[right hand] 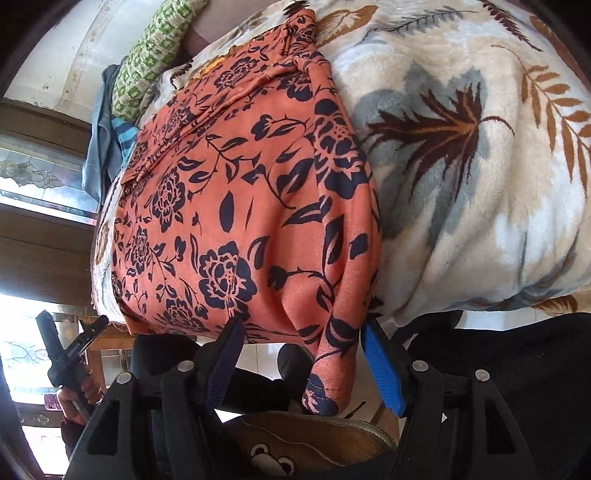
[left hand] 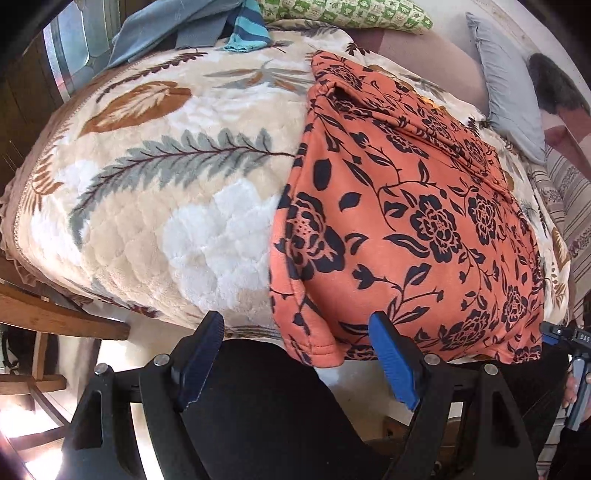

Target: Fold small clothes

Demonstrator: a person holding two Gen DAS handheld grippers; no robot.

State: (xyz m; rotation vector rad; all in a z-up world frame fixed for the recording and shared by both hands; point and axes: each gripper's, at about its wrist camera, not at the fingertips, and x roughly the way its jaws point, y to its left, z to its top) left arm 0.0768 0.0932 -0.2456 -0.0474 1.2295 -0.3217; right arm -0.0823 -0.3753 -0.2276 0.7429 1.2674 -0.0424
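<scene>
We find broad open blanket [left hand: 155, 206] to the left of the orange floral garment [left hand: 406, 221], with nothing lying there until the blue-grey clothes [left hand: 177, 29] and green patterned pillow [left hand: 347, 14] heaped along the far edge. On the garment's other side the way narrows, a grey pillow [left hand: 509, 96] crowding that strip. A wooden chair [left hand: 55, 317] blocks the near left corner below the bed edge.

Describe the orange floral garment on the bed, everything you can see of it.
The orange floral garment is soft knit-looking fabric, orange with a dark navy print of roses, leaves and vines. It lies partly folded on the plush leaf-patterned blanket, with a folded layer and creases toward its far end. Its near, stitched hem hangs over the bed's edge. The left claw and right claw both stand open at that hem, one corner drooping between the right claw's fingers; neither grips it.
</scene>
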